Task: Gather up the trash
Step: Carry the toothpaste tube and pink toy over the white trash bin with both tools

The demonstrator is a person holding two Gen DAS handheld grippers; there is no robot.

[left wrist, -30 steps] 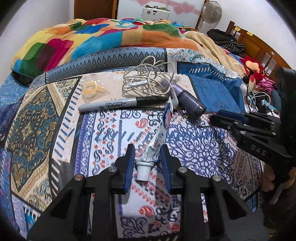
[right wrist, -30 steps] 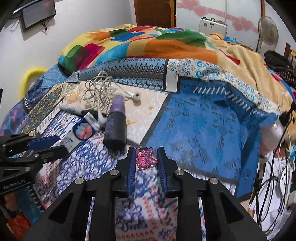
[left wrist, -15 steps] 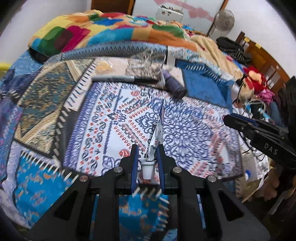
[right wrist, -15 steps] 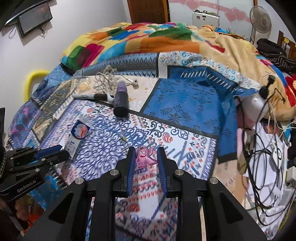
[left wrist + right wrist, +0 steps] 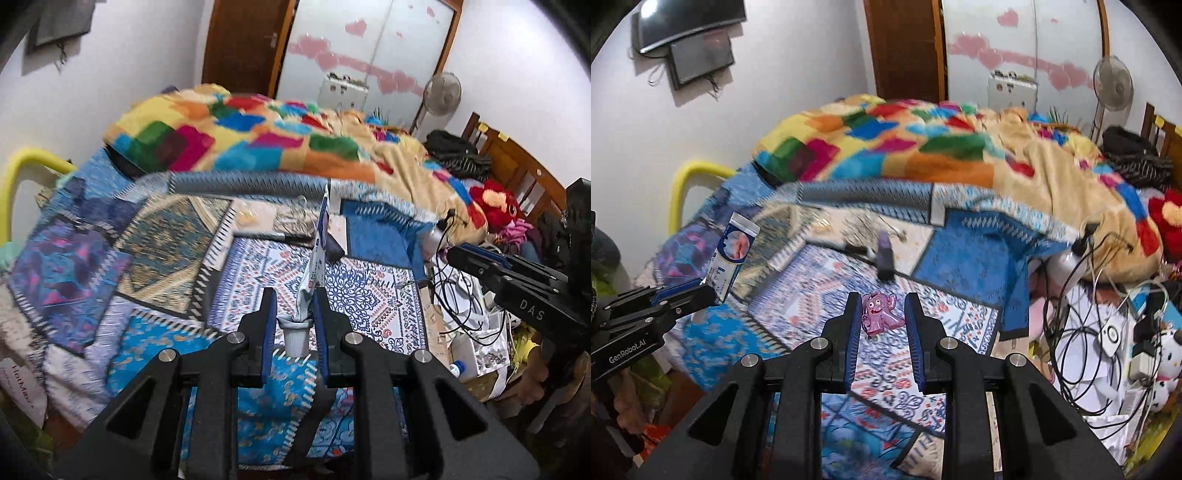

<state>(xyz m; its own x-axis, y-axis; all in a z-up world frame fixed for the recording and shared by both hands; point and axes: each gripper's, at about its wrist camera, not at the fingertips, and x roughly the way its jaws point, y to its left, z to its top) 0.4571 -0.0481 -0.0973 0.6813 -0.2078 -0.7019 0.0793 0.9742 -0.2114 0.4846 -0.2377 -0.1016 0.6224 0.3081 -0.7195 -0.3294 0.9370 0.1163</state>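
Two pieces of trash lifted clear of the bed. The left tongs [image 5: 294, 321] are closed on a flattened toothpaste tube [image 5: 318, 254], gripped just above its white cap [image 5: 295, 341], the tube standing upward between the blades. The right tongs [image 5: 882, 321] are closed on a small pink plastic figure [image 5: 880, 314], pinched across its body. Both items hang in the air above the patterned bedspread [image 5: 798, 306]. Left on the bed, well apart from both tongs: a purple cylindrical bottle [image 5: 885, 258], a black marker [image 5: 271, 236] and a blurred tangle of white cord [image 5: 864, 225]; which of these count as trash cannot be told. No bin is visible, so deposit remains undone.
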